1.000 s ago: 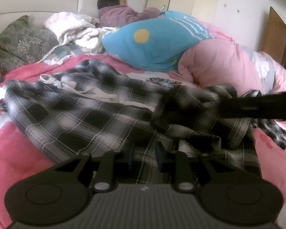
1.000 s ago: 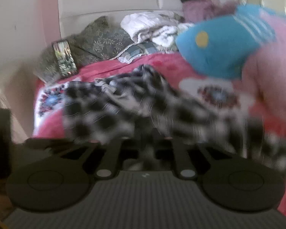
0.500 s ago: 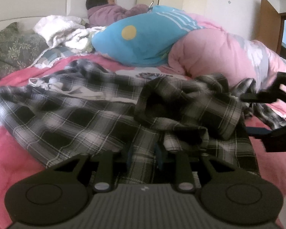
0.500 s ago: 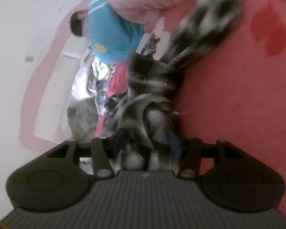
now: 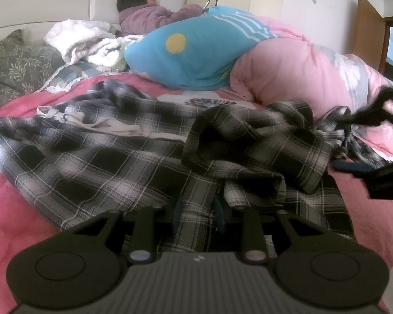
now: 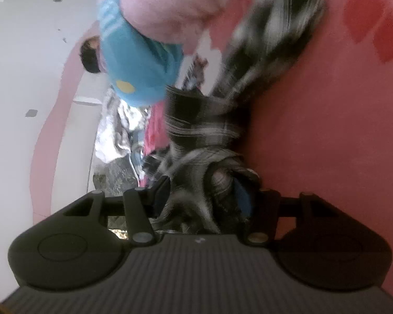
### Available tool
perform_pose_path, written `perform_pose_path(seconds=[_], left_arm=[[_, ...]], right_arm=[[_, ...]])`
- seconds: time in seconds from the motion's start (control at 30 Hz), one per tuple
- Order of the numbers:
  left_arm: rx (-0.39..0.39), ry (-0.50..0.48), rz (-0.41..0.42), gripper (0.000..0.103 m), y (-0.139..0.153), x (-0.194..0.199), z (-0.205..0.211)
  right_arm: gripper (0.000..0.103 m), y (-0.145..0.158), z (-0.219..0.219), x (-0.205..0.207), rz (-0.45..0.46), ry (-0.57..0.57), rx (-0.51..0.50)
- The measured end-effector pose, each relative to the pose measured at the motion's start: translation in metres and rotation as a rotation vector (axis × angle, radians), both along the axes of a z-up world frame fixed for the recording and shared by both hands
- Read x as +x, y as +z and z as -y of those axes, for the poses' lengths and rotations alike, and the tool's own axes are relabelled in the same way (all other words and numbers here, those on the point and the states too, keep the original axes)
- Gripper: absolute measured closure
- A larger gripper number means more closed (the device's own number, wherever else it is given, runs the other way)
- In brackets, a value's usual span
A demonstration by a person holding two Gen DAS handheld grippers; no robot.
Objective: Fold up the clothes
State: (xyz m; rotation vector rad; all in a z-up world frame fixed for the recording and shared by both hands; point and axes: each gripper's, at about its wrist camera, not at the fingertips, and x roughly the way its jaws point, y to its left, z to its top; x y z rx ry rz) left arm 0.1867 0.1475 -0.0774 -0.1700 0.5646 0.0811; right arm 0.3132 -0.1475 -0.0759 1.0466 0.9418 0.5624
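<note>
A black-and-white plaid shirt [image 5: 112, 162] lies spread on the pink bed [image 5: 10, 209], with one part folded over in a heap [image 5: 256, 141]. My left gripper [image 5: 197, 206] sits at the shirt's near hem, shut on a fold of the plaid cloth. My right gripper [image 5: 344, 141] is at the shirt's right end, rolled onto its side. Its jaws stand wide apart around a bunched sleeve [image 6: 212, 136]. In the blurred right wrist view, my right gripper [image 6: 201, 193] has that cloth loose between the blue pads [image 6: 242, 196].
A person [image 5: 149, 13] lies at the head of the bed. A blue cushion [image 5: 196, 57] and a pink duvet [image 5: 288, 76] are piled behind the shirt. White blankets [image 5: 76, 39] and a patterned pillow [image 5: 15, 68] lie at the back left. A door [image 5: 368, 28] stands at the right.
My right gripper left the folded part on the shirt, swung to the shirt's right end, rolled sideways and widened its jaws. The left gripper kept its hold and place.
</note>
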Motion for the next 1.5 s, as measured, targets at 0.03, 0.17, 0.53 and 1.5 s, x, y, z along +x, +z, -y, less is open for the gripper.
perform_pose_path(seconds=[0.03,0.17,0.53,1.5], left_arm=[[-0.001,0.002,-0.001,0.076,0.000,0.000,0.000],[-0.003,0.006,-0.001,0.075,0.001,0.000,0.001],[-0.041,0.009,0.002,0.072,0.000,0.000,-0.005],[-0.064,0.021,0.121,0.059,0.006,-0.009,0.003]], right_arm=[[0.050,0.005,0.003,-0.006,0.012,-0.002,0.004],[0.050,0.012,0.002,-0.017,0.008,0.036,0.031],[0.087,-0.019,-0.033,0.015,-0.030,0.086,-0.034],[0.102,0.105,0.364,-0.257,0.473,-0.908,-0.218]])
